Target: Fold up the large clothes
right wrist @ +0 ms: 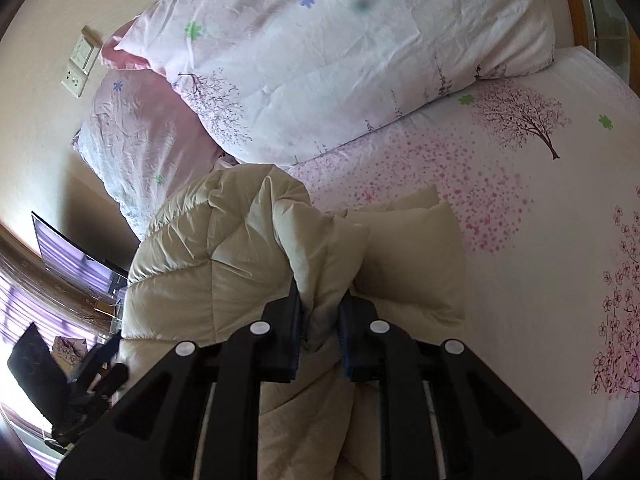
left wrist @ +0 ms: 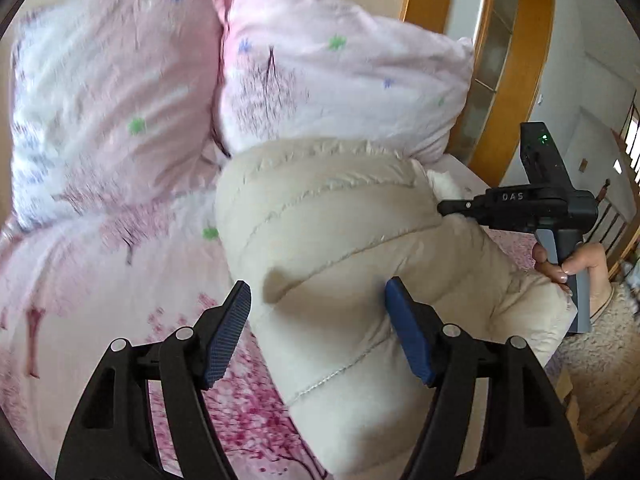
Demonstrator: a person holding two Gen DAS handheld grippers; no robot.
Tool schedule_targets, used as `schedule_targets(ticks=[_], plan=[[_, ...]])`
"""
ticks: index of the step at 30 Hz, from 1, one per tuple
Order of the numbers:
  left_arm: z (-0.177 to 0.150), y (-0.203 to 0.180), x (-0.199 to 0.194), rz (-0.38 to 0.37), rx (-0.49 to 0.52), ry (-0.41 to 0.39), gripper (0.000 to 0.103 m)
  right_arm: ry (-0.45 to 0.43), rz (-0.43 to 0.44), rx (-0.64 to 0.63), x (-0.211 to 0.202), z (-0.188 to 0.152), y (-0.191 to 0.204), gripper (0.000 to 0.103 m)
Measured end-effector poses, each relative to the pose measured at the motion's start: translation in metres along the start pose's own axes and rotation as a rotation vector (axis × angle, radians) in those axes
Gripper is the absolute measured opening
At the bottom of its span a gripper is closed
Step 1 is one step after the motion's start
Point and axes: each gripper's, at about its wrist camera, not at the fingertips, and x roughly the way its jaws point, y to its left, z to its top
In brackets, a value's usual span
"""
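Note:
A cream quilted puffer jacket (left wrist: pixel 332 216) lies bunched on the bed with the pink blossom sheet (left wrist: pixel 80 272). My left gripper (left wrist: pixel 318 296) is open, its blue-padded jaws spread over the jacket's near edge without closing on it. My right gripper (right wrist: pixel 320 312) is shut on a fold of the jacket (right wrist: pixel 224 264) and holds it up off the sheet (right wrist: pixel 520 240). In the left wrist view the right gripper (left wrist: pixel 442 209) comes in from the right, its tip pinching the jacket's far edge.
Two pink floral pillows (left wrist: pixel 332 80) (left wrist: pixel 108 96) lean at the head of the bed, just behind the jacket. A wooden door frame (left wrist: pixel 532 72) stands at the right. A wall switch panel (right wrist: pixel 82 62) and a dark screen (right wrist: pixel 68 252) are at the left of the right wrist view.

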Motion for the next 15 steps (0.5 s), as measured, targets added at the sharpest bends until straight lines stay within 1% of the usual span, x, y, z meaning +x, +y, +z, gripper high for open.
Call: schedule_targets(ticks=[3, 8, 12, 15], plan=[[0.001, 0.006, -0.001, -0.016, -0.020, 0.016, 0.071, 0.003, -0.001, 0.011, 0.003, 0.002, -0.007, 0.016], [0.000, 0.013, 0.024, -0.029, -0.032, 0.074, 0.072, 0.009, -0.015, 0.032, 0.009, 0.004, -0.020, 0.016], [-0.001, 0.013, 0.042, -0.033, -0.028, 0.111, 0.074, 0.027, -0.021, 0.059, 0.015, 0.006, -0.032, 0.016], [0.000, 0.011, 0.055, -0.033, -0.030, 0.153, 0.076, 0.039, -0.026, 0.081, 0.019, 0.006, -0.041, 0.017]])
